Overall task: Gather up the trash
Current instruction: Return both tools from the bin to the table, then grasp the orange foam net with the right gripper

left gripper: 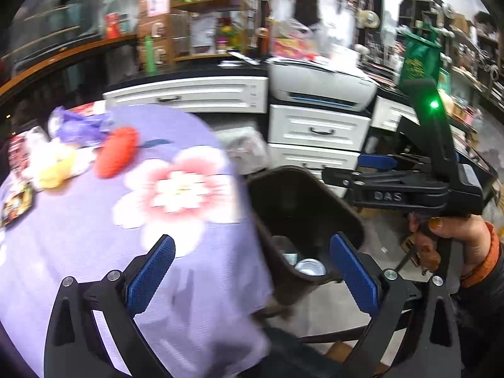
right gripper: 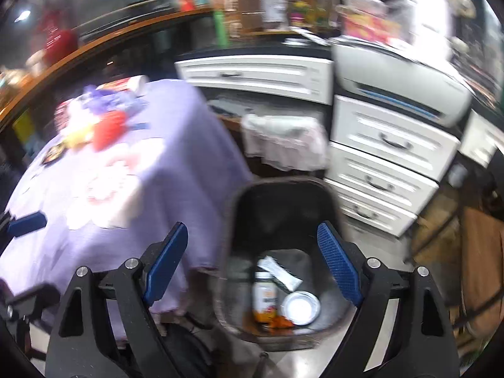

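A dark trash bin [right gripper: 283, 208] stands on the floor beside a table under a purple flowered cloth [left gripper: 78, 236]. In the bin lie a labelled bottle [right gripper: 264, 299], a white wrapper [right gripper: 280, 272] and a round silver lid or can [right gripper: 300, 307]. At the table's far left lies more trash: a red piece [left gripper: 116, 152], a yellow piece [left gripper: 56, 170], a purple bag [left gripper: 78, 126] and some packets. My left gripper [left gripper: 252, 267] is open and empty over the table edge and the bin's rim. Above the bin my right gripper [right gripper: 252, 261] also hangs open and empty.
White drawer units [right gripper: 387, 145] with a grey printer [left gripper: 318, 85] on top stand behind the bin. A pale plastic-lined container [right gripper: 283, 145] sits between table and drawers. A person's hand [left gripper: 456, 230] holds the right gripper [left gripper: 349, 168]. Cluttered shelves and a wooden counter fill the background.
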`<state>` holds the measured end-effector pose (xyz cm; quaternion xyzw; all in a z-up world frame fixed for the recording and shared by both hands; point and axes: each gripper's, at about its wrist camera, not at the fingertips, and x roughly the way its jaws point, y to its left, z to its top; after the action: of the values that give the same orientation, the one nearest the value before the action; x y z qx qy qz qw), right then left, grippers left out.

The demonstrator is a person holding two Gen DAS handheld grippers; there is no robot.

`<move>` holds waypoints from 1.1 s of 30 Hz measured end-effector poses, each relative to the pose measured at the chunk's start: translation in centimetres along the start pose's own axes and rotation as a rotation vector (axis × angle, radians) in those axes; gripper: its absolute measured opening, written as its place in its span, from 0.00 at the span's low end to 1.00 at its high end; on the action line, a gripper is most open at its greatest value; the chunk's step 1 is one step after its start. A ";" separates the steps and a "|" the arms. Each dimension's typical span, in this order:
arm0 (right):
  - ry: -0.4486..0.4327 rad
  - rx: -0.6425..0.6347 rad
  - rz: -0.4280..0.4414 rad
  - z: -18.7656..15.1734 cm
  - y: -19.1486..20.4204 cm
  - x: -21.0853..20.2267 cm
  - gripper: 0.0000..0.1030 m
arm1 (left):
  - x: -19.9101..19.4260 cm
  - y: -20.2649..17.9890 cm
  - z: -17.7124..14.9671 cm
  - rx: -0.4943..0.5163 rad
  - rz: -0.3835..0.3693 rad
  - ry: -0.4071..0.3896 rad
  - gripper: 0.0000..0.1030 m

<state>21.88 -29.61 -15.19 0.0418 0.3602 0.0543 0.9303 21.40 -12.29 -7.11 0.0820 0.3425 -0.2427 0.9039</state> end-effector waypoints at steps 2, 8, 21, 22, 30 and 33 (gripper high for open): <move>0.001 -0.042 0.032 0.8 2.4 0.3 0.82 | -0.9 2.2 -0.3 -0.020 0.051 -0.001 0.95; -0.002 -0.159 0.111 3.4 8.9 1.7 0.82 | -3.2 8.9 -1.8 -0.092 0.197 0.008 0.95; 0.113 -0.168 0.244 11.0 18.0 9.7 0.82 | -7.5 19.5 -4.7 -0.259 0.340 0.016 0.95; 0.125 -0.165 0.243 11.4 18.4 10.5 0.82 | -7.5 19.8 -4.8 -0.264 0.342 0.019 0.95; 0.178 -0.133 0.216 13.6 19.8 14.9 0.72 | -7.0 20.7 -5.1 -0.246 0.315 0.031 0.95; 0.194 -0.137 0.213 13.6 20.4 15.9 0.63 | -6.4 20.9 -4.7 -0.233 0.307 0.040 0.95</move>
<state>41.32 -7.88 -13.38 0.0108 0.4374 0.1812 0.8808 24.84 9.83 -6.82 0.0328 0.3696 -0.0588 0.9267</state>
